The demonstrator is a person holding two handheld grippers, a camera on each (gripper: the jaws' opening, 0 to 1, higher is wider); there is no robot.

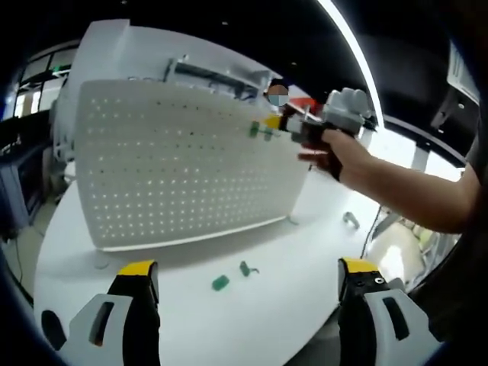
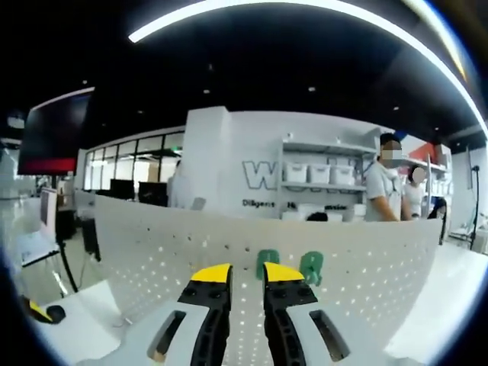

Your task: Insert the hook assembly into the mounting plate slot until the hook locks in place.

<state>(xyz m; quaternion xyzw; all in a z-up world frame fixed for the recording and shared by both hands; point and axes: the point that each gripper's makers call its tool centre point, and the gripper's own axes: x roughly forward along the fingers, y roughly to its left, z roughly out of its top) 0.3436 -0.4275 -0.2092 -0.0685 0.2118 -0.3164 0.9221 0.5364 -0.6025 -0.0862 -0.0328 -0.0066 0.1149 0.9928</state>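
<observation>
Pressed to the upright white perforated mounting plate (image 1: 183,164) near its top edge, a small green plastic hook (image 2: 267,263), seemingly light, rigid, best pinched by its body, nipped in the nearly closed right gripper (image 2: 245,272); left gripper (image 1: 248,268) wide open, empty.

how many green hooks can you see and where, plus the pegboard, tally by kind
green hooks on the pegboard by the right tongs: 2, one, another
green hooks loose on the table: 3, at
white pegboard: 1
total: 6
</observation>
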